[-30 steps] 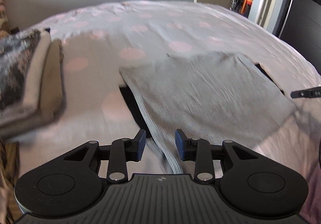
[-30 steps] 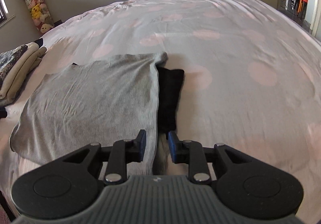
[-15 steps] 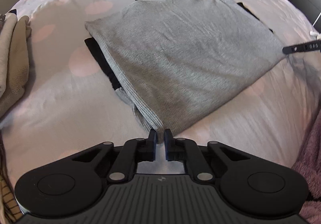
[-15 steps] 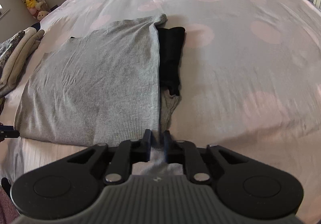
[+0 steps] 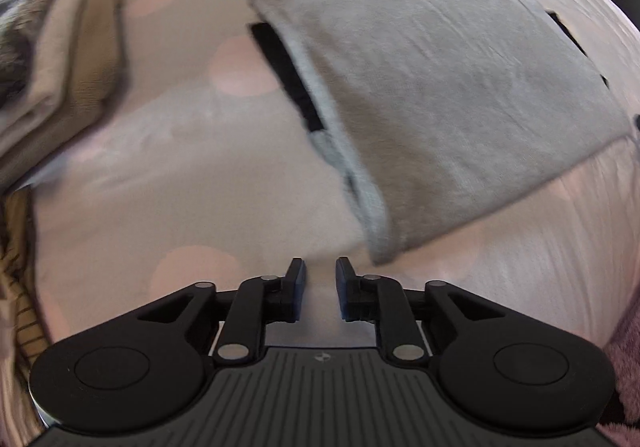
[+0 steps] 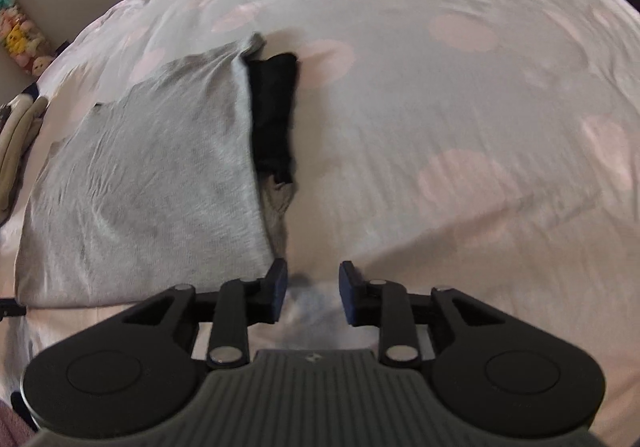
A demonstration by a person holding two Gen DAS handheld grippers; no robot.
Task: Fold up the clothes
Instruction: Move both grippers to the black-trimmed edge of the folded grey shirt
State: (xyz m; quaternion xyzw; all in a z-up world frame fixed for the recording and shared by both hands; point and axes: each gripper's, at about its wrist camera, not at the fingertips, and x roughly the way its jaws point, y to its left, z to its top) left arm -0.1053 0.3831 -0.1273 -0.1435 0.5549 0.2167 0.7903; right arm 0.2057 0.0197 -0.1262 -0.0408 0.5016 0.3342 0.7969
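Both grippers are opening and letting go: the left gripper and right gripper are now empty, leaving the grey shirt folded on the bed, mid-frame.

From my seat the gray garment reads as soft knit cloth, matt, with a fine ribbed grain and light creases. The black piece tucked under its edge looks like a denser, dull cloth. I see the bedsheet as smooth woven cotton, matt, printed with pale pink dots and faintly wrinkled. The beige folded stack looks thick and fleecy. My left gripper and right gripper are matt black plastic with shiny metal pins; their pads look like dark blue rubber.
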